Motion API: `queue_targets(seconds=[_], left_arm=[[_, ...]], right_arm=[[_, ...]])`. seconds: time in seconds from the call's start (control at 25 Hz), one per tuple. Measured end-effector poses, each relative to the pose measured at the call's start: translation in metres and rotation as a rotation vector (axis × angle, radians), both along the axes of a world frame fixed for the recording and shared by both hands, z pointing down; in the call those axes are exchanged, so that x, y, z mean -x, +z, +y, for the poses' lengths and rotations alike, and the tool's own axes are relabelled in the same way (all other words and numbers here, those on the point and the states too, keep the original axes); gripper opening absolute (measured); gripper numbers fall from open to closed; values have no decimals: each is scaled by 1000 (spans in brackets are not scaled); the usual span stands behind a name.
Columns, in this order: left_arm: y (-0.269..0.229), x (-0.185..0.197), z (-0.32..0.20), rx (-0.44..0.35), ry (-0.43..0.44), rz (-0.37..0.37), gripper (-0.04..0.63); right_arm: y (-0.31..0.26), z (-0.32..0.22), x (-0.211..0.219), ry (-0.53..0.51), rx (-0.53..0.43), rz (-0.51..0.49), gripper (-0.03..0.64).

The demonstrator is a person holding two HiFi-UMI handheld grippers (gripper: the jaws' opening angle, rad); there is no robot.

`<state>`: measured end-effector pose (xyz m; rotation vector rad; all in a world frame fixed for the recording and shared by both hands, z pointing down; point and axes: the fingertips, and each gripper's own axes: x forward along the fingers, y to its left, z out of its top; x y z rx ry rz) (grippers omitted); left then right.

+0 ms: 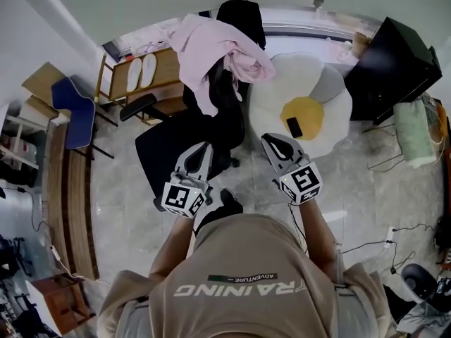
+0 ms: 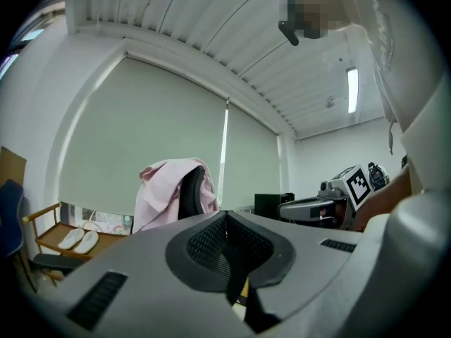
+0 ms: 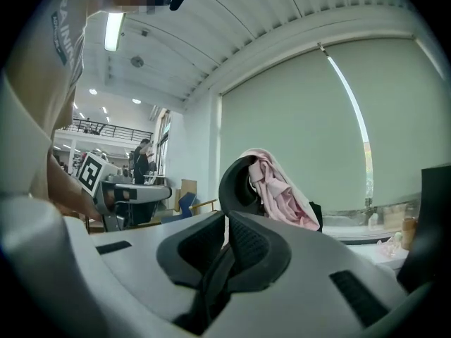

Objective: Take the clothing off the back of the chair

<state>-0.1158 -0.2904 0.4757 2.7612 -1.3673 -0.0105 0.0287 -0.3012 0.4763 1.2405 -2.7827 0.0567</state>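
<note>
Pink cloth, the clothing [image 1: 211,55], lies heaped over the top of the black chair's back [image 1: 227,94] in the upper middle of the head view. It spreads from upper left to right, with folds hanging down either side.

**Head view.** Both tools sit lower in the frame, well apart from the garment, pointing up the frame towards it.
- The left gripper [image 1: 204,147] is over the near edge of the chair's seat [image 1: 169,150], almost directly below the cloth. It is judged the nearer of the two.
- The right gripper [image 1: 271,141] stands to the right of the chair, in front of the egg-shaped cushion [image 1: 331,101].
- A dark mass at the top edge, behind the pink cloth, may be a second garment or part of the chair. This view does not settle it.

**Left gripper view.**
- The left gripper [image 2: 227,217] has its pads pressed together with nothing between them.
- The clothing [image 2: 161,189] is just left of centre, beyond the tips, draped over the upright chair back [image 2: 190,192].
- The lower hem is cut off by the tool's own body.

**Right gripper view.**
- The right gripper [image 3: 227,220] is likewise closed and empty.
- The clothing [image 3: 282,185] hangs on the right side of the chair back [image 3: 236,178], slightly right of the jaw line.
- The far side of the garment is hidden, so it cannot be seen whether it is caught on the frame.

Both tools would need to open before any grasp.
</note>
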Motion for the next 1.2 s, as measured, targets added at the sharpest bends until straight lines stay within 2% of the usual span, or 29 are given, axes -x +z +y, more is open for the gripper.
queue_targets(seconds=[0.4,0.64,1.0,1.2], left_arm=[[5,41,-70,8,28,9,12],[3,46,-94,-6,34,12,12],[2,37,-113,12,-41,21,12],[-6,48,-130,2,-109,23,12]], right_arm=[[-6,-69,25,63,-7,-4,38],[-8,-88,28,68,-13,-14,38],[-17,-120,22,-5,-28,-22,39],[-39,-151,29,-58,-70,-22,40]])
